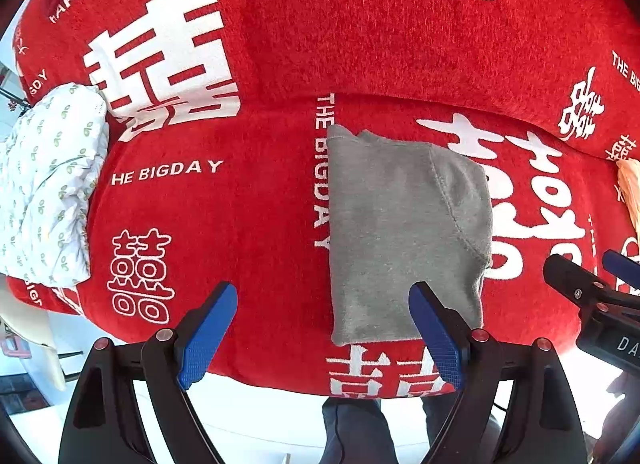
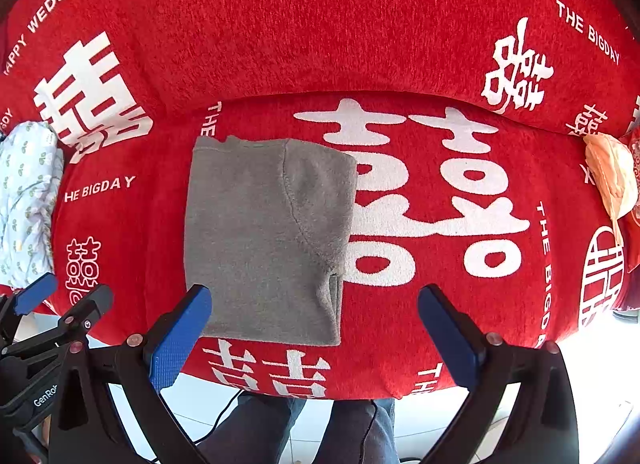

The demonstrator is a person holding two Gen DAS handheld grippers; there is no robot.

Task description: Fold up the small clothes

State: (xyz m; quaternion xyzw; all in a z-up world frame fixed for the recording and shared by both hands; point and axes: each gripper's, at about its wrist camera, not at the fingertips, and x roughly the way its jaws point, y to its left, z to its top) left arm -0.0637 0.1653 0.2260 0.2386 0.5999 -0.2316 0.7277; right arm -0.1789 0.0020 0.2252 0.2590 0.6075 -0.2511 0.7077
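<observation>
A small grey garment [image 1: 404, 232] [image 2: 268, 232] lies folded into a flat rectangle on the red cover [image 1: 248, 232] [image 2: 440, 324] printed with white characters. My left gripper [image 1: 324, 296] hovers above the cover, open and empty, its right blue pad over the garment's lower right part. My right gripper [image 2: 314, 300] is likewise open and empty above the garment's lower right corner, its left blue pad over the lower left corner. In each wrist view the other gripper shows at the frame edge: the right gripper [image 1: 588, 276], the left gripper [image 2: 68, 296].
A white cloth with small green prints [image 1: 48, 183] [image 2: 28, 199] lies bunched at the left end of the cover. An orange cloth [image 2: 612, 179] [image 1: 632, 191] sits at the right edge. Below the cover's front edge stand a person's legs [image 2: 304, 432] on a pale floor.
</observation>
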